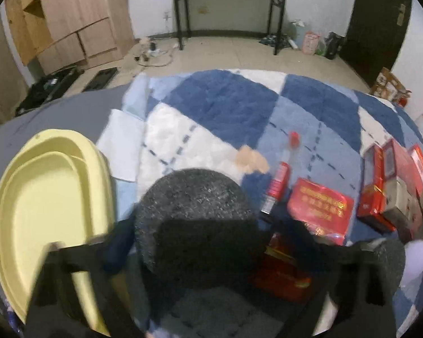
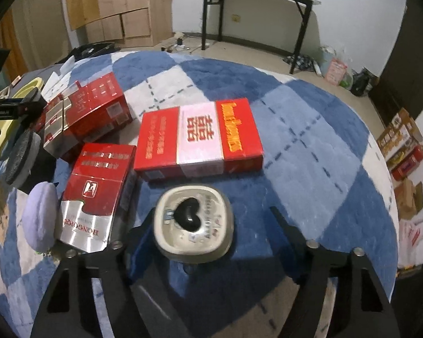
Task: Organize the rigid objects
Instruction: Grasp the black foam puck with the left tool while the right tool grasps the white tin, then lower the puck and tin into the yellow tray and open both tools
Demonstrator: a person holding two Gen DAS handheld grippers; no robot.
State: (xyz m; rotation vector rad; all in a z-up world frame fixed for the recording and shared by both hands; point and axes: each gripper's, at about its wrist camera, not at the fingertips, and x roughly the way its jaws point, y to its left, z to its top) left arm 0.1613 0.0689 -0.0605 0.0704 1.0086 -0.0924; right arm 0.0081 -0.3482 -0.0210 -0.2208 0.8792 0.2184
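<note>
Left wrist view has the left gripper (image 1: 196, 242) at 6 o'clock, its fingers closed on a round dark grey speckled disc (image 1: 194, 205) that fills the gap between them and hides most of the rug beneath. At 9 o'clock lies a pale yellow tray (image 1: 19, 197), its rim passing just beside the left finger. At 3 o'clock a slim red tube (image 1: 279, 180) lies on the blue and white checked rug (image 1: 220, 107), with a flat red packet (image 1: 320, 207) just beside it and a cluster of red boxes (image 1: 386, 174) further round toward the edge; a tan patch (image 1: 252, 159) of something sits close above the disc, too blurred to name. Right wrist view shows the right gripper (image 2: 211, 242) at 6 o'clock with its fingers spread wide apart, and between them, nearer the left finger, a rounded square tin (image 2: 194, 225) with a black heart on its lid resting on the rug; whether the finger touches the tin cannot be told. At 12 o'clock from the tin lies a large red and white carton (image 2: 197, 138). At 9 o'clock a red and silver pack (image 2: 94, 191) lies flat, a lilac macaron-shaped piece (image 2: 41, 217) just beside it. At 10 o'clock a second red pack (image 2: 90, 112) sits tilted.
</note>
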